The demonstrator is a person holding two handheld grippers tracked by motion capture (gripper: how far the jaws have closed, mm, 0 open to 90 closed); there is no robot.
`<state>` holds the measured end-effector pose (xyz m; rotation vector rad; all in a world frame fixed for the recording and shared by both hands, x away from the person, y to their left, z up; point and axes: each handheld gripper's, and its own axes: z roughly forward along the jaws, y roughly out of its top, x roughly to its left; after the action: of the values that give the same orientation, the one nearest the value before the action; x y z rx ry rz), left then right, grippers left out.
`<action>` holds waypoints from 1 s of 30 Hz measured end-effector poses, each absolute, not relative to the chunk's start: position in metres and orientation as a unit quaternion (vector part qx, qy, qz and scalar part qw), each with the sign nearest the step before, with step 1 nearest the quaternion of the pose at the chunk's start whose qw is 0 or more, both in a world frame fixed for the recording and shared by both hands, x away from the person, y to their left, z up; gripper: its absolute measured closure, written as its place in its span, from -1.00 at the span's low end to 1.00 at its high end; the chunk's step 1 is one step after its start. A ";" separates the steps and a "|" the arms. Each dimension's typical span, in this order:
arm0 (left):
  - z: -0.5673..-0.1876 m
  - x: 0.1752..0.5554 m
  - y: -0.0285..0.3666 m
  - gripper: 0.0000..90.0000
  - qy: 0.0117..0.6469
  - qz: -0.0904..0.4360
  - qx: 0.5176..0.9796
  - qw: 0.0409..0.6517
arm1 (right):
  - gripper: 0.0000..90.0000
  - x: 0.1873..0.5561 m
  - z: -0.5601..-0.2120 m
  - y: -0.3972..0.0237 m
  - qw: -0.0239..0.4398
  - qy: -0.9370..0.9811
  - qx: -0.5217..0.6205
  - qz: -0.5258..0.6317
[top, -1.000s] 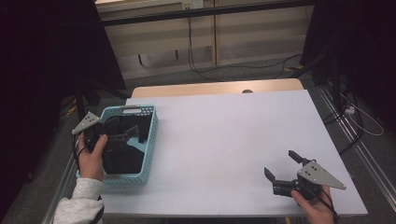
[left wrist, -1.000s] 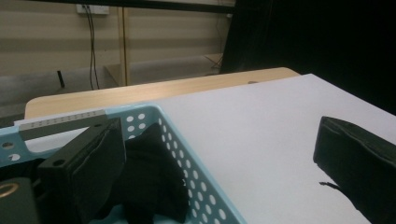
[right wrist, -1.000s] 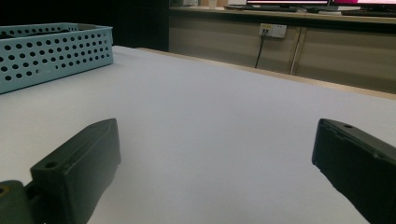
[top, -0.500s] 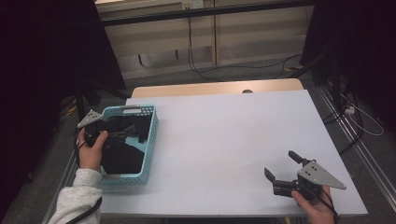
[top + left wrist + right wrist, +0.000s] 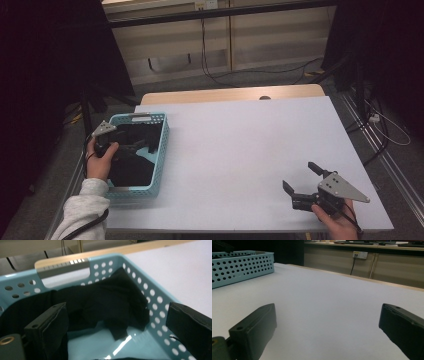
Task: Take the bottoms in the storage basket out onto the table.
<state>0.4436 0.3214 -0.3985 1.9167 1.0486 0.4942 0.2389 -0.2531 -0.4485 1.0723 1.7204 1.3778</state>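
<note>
The left hand-held gripper (image 5: 131, 146) hangs over the light-blue basket (image 5: 161, 150) at the left edge of the surface (image 5: 240, 150), its jaws spread wide and holding nothing. In the left gripper view those jaws frame the black cloth (image 5: 110, 302), which lies crumpled inside the basket against its far perforated wall, with bare blue floor showing just in front of it. Compared with a second ago, the left hand (image 5: 99, 159) has drawn back slightly toward the basket's outer rim and tilted the gripper inward, so the jaws now aim across the basket at the cloth rather than down into it. That reads as lining up for a grab, not yet a grasp: the cloth is untouched. The right hand-held gripper (image 5: 302, 182) rests low over the near right part of the surface, also released and empty, unchanged in place, well apart from the basket.
</note>
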 end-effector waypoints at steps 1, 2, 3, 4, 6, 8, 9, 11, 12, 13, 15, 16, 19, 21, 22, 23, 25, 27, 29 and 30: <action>-0.400 0.444 0.322 -0.90 0.421 0.198 0.772 0.433 | -0.99 0.239 -0.449 -0.253 0.338 0.661 0.412 0.529; -0.402 0.444 0.323 -0.90 0.423 0.196 0.772 0.432 | -0.99 0.239 -0.449 -0.253 0.338 0.661 0.412 0.528; -0.404 0.444 0.324 -0.90 0.427 0.195 0.771 0.430 | -0.99 0.239 -0.449 -0.253 0.338 0.661 0.412 0.528; -0.406 0.445 0.325 -0.90 0.429 0.195 0.771 0.429 | -0.99 0.239 -0.449 -0.253 0.338 0.660 0.412 0.529; -0.409 0.445 0.327 -0.90 0.432 0.195 0.773 0.423 | -0.99 0.239 -0.449 -0.253 0.338 0.661 0.412 0.528; -0.412 0.445 0.328 -0.90 0.434 0.193 0.773 0.419 | -0.99 0.239 -0.449 -0.252 0.337 0.662 0.411 0.528; -0.413 0.446 0.329 -0.90 0.435 0.194 0.774 0.417 | -0.99 0.239 -0.449 -0.252 0.337 0.662 0.411 0.528; -0.416 0.446 0.329 -0.89 0.435 0.190 0.777 0.413 | -0.99 0.240 -0.449 -0.252 0.336 0.663 0.410 0.528; -0.417 0.446 0.329 -0.89 0.435 0.188 0.779 0.411 | -0.99 0.240 -0.449 -0.252 0.336 0.664 0.410 0.527; -0.418 0.446 0.330 -0.89 0.435 0.185 0.781 0.408 | -0.99 0.240 -0.449 -0.252 0.335 0.665 0.410 0.527; -0.420 0.446 0.330 -0.89 0.435 0.185 0.783 0.405 | -0.99 0.240 -0.449 -0.252 0.335 0.665 0.410 0.527; -0.421 0.446 0.331 -0.89 0.436 0.182 0.784 0.402 | -0.99 0.240 -0.449 -0.252 0.336 0.665 0.410 0.526; -0.423 0.447 0.333 -0.88 0.435 0.177 0.789 0.395 | -0.99 0.239 -0.449 -0.252 0.336 0.665 0.411 0.525; -0.424 0.448 0.335 -0.88 0.434 0.177 0.793 0.390 | -0.99 0.239 -0.449 -0.252 0.335 0.666 0.410 0.526; -0.425 0.448 0.336 -0.88 0.433 0.176 0.796 0.385 | -0.99 0.239 -0.449 -0.252 0.335 0.666 0.410 0.526; -0.425 0.448 0.337 -0.88 0.432 0.175 0.798 0.380 | -0.99 0.239 -0.449 -0.252 0.335 0.666 0.410 0.526; -0.427 0.449 0.338 -0.88 0.428 0.167 0.803 0.379 | -0.99 0.240 -0.450 -0.252 0.333 0.667 0.409 0.526; -0.430 0.449 0.339 -0.88 0.421 0.149 0.812 0.375 | -0.99 0.240 -0.450 -0.252 0.333 0.667 0.409 0.526; -0.434 0.450 0.338 -0.88 0.422 0.131 0.819 0.367 | -0.99 0.240 -0.450 -0.251 0.332 0.668 0.408 0.527; -0.435 0.450 0.338 -0.87 0.419 0.125 0.825 0.357 | -0.98 0.240 -0.450 -0.251 0.332 0.670 0.407 0.525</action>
<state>0.4502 0.3380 -0.4354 2.1296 1.0819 0.3239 0.2399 -0.2511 -0.4497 1.0623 1.7493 1.3718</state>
